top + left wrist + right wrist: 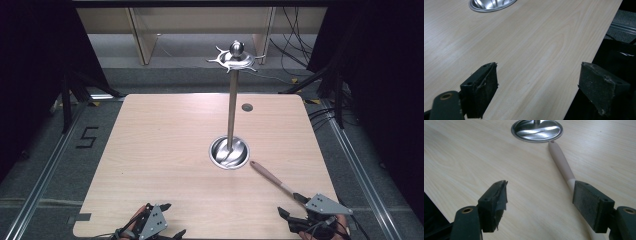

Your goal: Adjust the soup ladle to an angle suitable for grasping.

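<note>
A utensil with a pale pink handle [271,177] lies flat on the wooden table [165,150], its tip next to the round base [229,152] of a metal stand. My right gripper [292,206] is at the table's near right corner, open. In the right gripper view, the handle [561,160] runs from the base [537,130] toward me and passes under the right-hand jaw; nothing is between the jaws of that gripper [541,200]. My left gripper [172,219] rests open at the near left, and its own view shows the gripper [539,85] with bare wood between its jaws.
The stand's thin pole rises to a ring of curved hooks with a ball on top [235,59]. A small grey cap [247,107] is set in the far tabletop. The table's edge [586,57] runs close to my left gripper. Cables lie on the floor beyond.
</note>
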`<state>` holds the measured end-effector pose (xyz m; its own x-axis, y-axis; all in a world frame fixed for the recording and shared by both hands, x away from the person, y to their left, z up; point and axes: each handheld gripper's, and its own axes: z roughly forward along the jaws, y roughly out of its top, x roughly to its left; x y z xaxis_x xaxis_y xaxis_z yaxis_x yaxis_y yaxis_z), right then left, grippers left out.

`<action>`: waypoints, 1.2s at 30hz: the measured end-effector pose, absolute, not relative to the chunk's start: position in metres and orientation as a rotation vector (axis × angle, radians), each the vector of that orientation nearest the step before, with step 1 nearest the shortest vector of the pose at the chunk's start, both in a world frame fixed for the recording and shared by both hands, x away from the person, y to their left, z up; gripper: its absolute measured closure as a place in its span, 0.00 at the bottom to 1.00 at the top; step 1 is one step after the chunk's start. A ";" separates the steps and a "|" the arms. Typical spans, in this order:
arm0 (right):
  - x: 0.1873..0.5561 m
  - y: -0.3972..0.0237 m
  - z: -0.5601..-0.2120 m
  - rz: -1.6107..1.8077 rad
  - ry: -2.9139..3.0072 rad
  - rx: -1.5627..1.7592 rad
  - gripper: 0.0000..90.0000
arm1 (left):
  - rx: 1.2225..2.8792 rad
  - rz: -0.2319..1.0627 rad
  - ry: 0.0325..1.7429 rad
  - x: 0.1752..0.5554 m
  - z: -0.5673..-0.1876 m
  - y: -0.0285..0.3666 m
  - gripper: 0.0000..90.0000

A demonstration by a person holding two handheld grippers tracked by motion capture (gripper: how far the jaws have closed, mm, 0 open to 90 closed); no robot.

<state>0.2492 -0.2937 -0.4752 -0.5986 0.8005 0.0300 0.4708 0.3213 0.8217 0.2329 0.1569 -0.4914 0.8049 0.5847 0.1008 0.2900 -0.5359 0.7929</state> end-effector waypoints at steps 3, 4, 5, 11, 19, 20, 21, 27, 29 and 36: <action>0.249 -0.294 -0.475 1.178 2.209 1.137 0.32 | 2.154 0.434 0.647 0.232 -0.491 0.157 0.17; 0.249 -0.295 -0.475 1.157 2.217 1.138 0.35 | 2.159 0.425 0.645 0.232 -0.491 0.157 0.17; 0.250 -0.295 -0.476 1.147 2.234 1.127 0.36 | 2.173 0.433 0.638 0.233 -0.490 0.158 0.17; 0.251 -0.293 -0.477 1.124 2.274 1.084 0.36 | 2.168 0.431 0.640 0.233 -0.491 0.157 0.17; 0.261 -0.290 -0.473 1.031 2.299 1.052 0.38 | 2.183 0.433 0.634 0.233 -0.491 0.157 0.17; 0.261 -0.290 -0.473 1.031 2.299 1.052 0.38 | 2.183 0.433 0.634 0.233 -0.491 0.157 0.17; 0.265 -0.290 -0.472 1.013 2.310 1.036 0.39 | 2.169 0.447 0.634 0.233 -0.492 0.156 0.17; 0.269 -0.288 -0.472 0.952 2.335 1.042 0.39 | 2.169 0.442 0.640 0.233 -0.492 0.156 0.17; 0.271 -0.288 -0.472 0.901 2.358 1.032 0.40 | 2.170 0.443 0.641 0.233 -0.492 0.156 0.17; 0.283 -0.284 -0.468 0.775 2.381 1.068 0.41 | 2.178 0.421 0.641 0.233 -0.492 0.156 0.17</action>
